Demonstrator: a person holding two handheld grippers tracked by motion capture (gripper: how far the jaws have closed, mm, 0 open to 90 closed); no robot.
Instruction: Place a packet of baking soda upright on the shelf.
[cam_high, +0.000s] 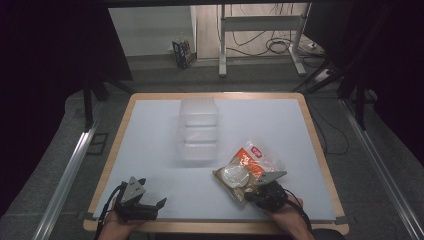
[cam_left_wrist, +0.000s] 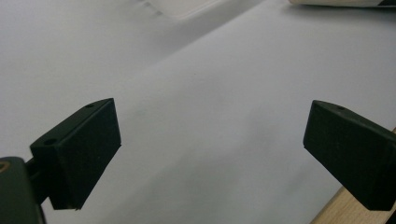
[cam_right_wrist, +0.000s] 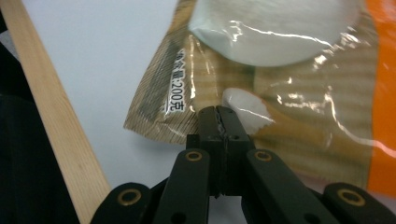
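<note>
A snack bag (cam_high: 248, 166), orange and tan with a clear window on white round pieces, lies at the front right of the white table (cam_high: 155, 150). My right gripper (cam_high: 256, 192) is at the bag's near end. In the right gripper view its jaws (cam_right_wrist: 222, 115) are pressed together on the tan edge of the bag (cam_right_wrist: 299, 93). My left gripper (cam_high: 153, 196) rests near the front left edge, pointing right. It stands wide open (cam_left_wrist: 212, 140) above bare white table surface, with nothing between the jaws.
A clear plastic container (cam_high: 199, 131) stands at the middle of the table, toward the back. The wooden table rim (cam_high: 220, 227) runs along the front edge beside both hands. Beyond the table are a desk frame and cables on the floor.
</note>
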